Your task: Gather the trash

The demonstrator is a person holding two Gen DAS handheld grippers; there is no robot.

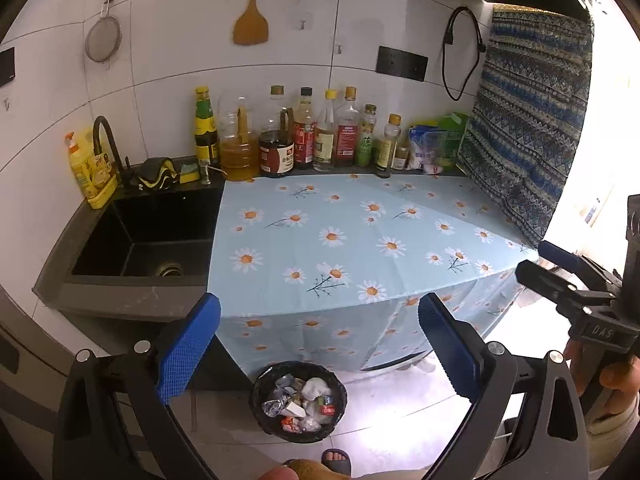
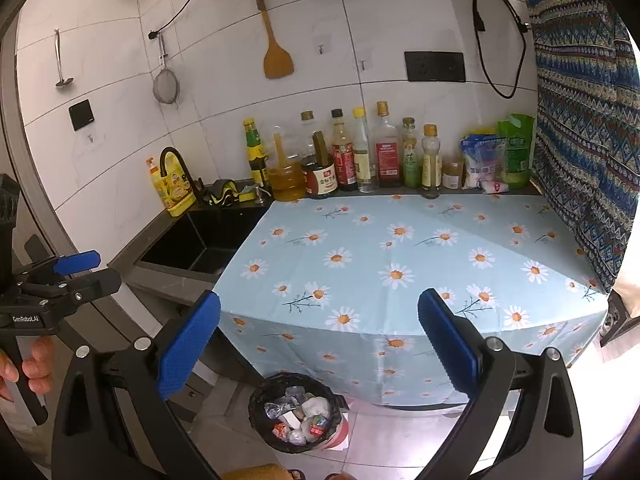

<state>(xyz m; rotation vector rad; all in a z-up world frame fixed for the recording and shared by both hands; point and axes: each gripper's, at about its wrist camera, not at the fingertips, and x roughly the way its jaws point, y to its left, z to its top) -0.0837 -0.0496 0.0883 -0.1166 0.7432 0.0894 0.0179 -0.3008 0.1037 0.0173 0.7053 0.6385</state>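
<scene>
Holding both grippers agape over floor, left gripper [image 1: 319,340], right gripper [image 2: 319,340], full bin [image 1: 299,400]

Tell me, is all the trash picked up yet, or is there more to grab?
Looks nearly finished. Done: wrappers and crumpled bits fill the black trash bin on the floor, and no loose trash shows on the daisy tablecloth. In hand: nothing; the left gripper and right gripper are both open and empty. Left: nothing I can spot; only the bottles by the wall sit on the counter.
</scene>
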